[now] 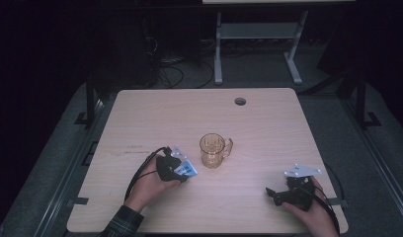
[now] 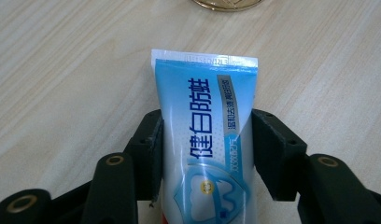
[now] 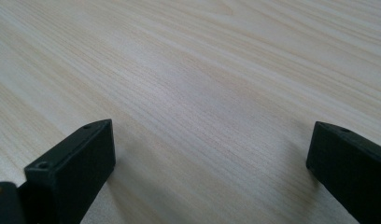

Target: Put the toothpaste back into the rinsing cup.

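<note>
A pale, wood-grain worktop (image 1: 155, 113) with rounded corners carries the things. A round cable hole (image 1: 240, 101) sits near its far edge, right of the middle. An amber glass mug (image 1: 213, 150) with a handle on its right stands upright near the centre of the board. Just left of the mug, a blue and white toothpaste tube (image 2: 205, 135) lies flat on the wood, its crimped end pointing toward the mug's base.

a blue and white toothpaste tube (image 2: 205, 135) lies flat on the wooden table, its crimped end pointing toward an amber glass mug (image 1: 213, 150) nearby
</note>
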`<action>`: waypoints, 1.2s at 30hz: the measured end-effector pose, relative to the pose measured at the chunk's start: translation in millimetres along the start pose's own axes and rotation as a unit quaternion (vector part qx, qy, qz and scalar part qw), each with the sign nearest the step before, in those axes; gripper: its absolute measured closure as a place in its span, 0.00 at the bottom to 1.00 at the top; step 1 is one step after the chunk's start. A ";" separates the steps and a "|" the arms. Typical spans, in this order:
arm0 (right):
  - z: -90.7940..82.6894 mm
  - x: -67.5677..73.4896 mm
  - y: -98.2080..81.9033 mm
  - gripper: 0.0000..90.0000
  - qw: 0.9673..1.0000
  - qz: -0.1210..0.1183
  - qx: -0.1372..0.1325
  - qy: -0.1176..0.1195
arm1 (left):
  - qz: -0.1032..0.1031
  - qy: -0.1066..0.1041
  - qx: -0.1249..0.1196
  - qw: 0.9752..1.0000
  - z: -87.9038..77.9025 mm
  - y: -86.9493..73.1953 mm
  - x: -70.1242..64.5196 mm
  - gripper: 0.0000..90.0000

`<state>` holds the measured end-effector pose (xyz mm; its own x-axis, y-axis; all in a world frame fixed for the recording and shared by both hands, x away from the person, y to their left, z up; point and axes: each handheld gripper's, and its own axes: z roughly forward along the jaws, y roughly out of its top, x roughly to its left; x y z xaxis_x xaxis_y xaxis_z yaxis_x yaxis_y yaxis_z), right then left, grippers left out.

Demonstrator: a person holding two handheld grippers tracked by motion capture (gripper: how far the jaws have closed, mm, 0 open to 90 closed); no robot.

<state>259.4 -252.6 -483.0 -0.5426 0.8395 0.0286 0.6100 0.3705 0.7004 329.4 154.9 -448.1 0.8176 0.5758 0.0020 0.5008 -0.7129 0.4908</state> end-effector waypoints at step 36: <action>0.0 -0.1 0.1 0.01 1.000 0.000 0.000 0.000 | -0.049 -0.044 -0.015 0.998 -28.7 -7.0 12.8 0.82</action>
<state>259.5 -252.7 -483.0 -0.5428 0.8394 0.0289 0.6103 0.3705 0.7002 328.3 178.8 -426.5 0.7875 0.6038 -0.1235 0.5721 -0.6415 0.5111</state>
